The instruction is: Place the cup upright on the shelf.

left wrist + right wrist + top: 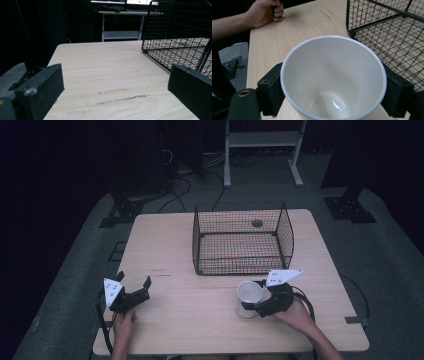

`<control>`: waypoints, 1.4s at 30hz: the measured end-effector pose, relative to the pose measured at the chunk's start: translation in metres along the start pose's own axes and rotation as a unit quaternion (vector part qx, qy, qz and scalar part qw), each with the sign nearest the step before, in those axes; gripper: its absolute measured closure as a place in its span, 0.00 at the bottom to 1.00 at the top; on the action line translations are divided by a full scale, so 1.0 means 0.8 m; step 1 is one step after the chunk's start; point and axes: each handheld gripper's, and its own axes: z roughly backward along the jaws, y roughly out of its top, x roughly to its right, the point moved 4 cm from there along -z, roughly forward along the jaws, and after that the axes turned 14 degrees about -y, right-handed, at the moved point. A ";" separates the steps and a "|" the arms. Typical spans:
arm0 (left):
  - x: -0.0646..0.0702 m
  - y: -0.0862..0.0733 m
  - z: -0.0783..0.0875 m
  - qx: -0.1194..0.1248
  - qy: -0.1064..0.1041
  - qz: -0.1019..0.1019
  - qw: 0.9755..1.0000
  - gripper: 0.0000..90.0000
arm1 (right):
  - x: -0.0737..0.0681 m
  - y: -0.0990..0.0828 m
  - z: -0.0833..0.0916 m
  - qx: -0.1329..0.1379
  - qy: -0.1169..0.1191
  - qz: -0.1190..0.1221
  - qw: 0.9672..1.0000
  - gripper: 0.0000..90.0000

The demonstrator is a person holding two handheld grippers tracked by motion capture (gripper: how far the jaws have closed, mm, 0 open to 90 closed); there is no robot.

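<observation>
Before the wire basket [242,240], the right gripper [254,306] apparently clamps the white cup [248,296].

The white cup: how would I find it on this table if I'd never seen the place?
Start at the black wire basket standing at the far middle of the wooden table. Just in front of its near right corner stands the white cup, upright and empty, clamped between the right gripper. It is the one white, round thing on the table.

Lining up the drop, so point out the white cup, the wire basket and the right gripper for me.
white cup [332,82]: right gripper view, inner wall.
wire basket [242,268]: high view, near wall.
right gripper [250,309]: high view, between its fingertips at the cup.
</observation>
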 end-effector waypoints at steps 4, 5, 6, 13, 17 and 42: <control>0.000 0.000 0.000 0.000 0.000 0.000 1.000 0.00 | 0.009 0.009 0.007 0.002 0.002 0.000 1.000 0.21; 0.000 0.000 0.000 0.000 0.000 0.000 1.000 0.00 | 0.010 0.011 0.009 0.005 0.003 -0.001 1.000 0.21; 0.000 0.000 0.000 0.000 0.000 0.000 1.000 0.00 | 0.012 0.013 0.010 0.004 0.005 -0.002 1.000 0.21; 0.000 0.000 0.000 0.000 0.000 0.001 1.000 0.00 | 0.026 0.023 0.015 0.001 0.007 -0.003 1.000 0.21; 0.000 0.000 0.000 0.000 0.000 0.001 1.000 0.00 | 0.031 0.031 0.018 0.003 0.009 -0.003 1.000 0.21; 0.000 0.000 0.000 0.001 0.000 0.004 1.000 0.00 | 0.062 0.090 0.030 0.009 0.020 0.017 1.000 0.21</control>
